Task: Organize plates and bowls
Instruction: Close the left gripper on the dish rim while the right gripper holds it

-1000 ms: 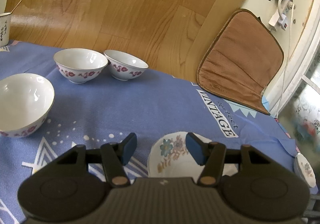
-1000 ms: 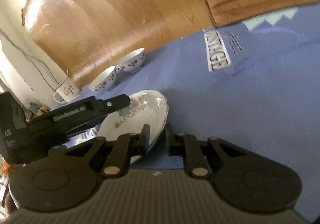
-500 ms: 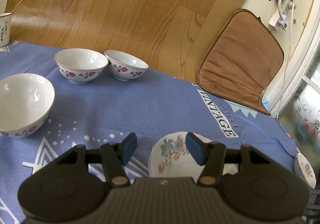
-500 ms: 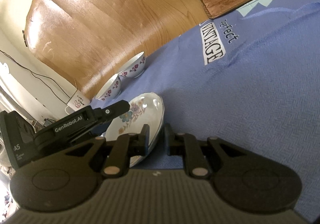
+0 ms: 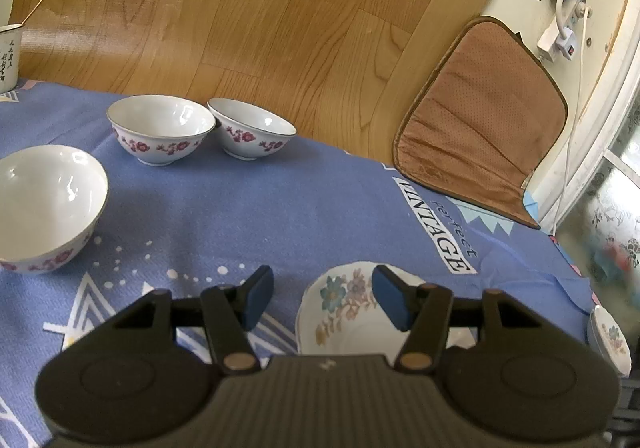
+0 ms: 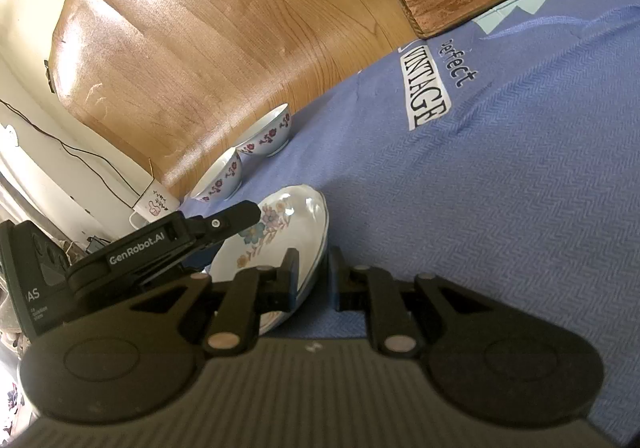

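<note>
A white floral plate lies low on the blue tablecloth, just below my left gripper, which is open with its blue pads on either side above the plate and not touching it. In the right wrist view the same plate stands tilted, and my right gripper is shut on its near rim. The left gripper's finger reaches over the plate's far side. Three white bowls with red flowers sit farther back: two side by side and a larger one at the left.
A second small floral plate lies at the cloth's right edge. A white mug stands at the far left corner. Beyond the cloth are wooden floor and a brown cushion against the wall.
The right gripper has rolled a little with the plate's rim in its grip, so its view has tilted. The left gripper and the bowls have stayed put.
</note>
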Demonstrator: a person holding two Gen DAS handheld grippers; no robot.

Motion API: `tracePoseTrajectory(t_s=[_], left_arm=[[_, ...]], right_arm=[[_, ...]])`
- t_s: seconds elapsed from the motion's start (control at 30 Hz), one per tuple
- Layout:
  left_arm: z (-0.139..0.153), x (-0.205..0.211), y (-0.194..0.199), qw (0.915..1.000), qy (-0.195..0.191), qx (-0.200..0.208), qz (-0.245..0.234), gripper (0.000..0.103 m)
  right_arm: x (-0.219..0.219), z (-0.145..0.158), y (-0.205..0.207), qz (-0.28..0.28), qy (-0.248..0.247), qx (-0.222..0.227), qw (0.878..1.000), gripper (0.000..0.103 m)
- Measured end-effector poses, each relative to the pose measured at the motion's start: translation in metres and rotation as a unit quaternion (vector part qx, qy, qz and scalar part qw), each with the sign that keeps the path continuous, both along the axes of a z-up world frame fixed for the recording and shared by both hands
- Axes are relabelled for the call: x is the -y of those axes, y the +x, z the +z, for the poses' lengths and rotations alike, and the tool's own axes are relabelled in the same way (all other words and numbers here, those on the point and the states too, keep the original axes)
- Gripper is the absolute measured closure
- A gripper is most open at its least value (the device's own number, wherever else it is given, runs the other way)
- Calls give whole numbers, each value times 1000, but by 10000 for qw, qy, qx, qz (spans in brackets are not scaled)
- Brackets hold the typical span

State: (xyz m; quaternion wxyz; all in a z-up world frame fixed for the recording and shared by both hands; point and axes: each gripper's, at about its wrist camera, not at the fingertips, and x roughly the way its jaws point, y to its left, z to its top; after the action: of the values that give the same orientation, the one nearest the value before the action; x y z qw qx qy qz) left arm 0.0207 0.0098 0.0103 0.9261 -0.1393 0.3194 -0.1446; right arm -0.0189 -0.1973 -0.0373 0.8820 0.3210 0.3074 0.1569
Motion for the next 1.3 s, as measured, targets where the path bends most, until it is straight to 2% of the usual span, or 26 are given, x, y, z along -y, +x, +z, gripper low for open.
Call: tracePoseTrajectory(t_s=[0.43,0.63,0.77,0.87,1.03,1.2,1.23,1.3], left_arm=[[-1,0,1,10000,-41,-16,-16,48],[-1,-11,2,9992,-382,-102,-92,49],[2,-18,-4,9973,-697,30,-247,49],[1,-19,-8,9982,-568,41,-191,49],[-5,-26,-8,9984,-527,-185,-47,50],[-5,-24,-16,9993,-343,-121,-110,51],[-5,-23,-17,9993,-326,-112,-141,53],[-5,-20,-16,9992,-296,-124,-243,66]], right_arm=[[0,0,0,-2,-7,4,10000,85],[-1,1,0,-6,-54,10,10000,85],[-1,1,0,-6,-54,14,10000,85],[0,0,-1,0,-35,15,10000,85],[2,0,-1,12,30,14,10000,85],[3,-1,-2,19,47,20,10000,85],[3,-1,-2,19,42,22,10000,85],[2,-1,-2,17,26,28,10000,85]])
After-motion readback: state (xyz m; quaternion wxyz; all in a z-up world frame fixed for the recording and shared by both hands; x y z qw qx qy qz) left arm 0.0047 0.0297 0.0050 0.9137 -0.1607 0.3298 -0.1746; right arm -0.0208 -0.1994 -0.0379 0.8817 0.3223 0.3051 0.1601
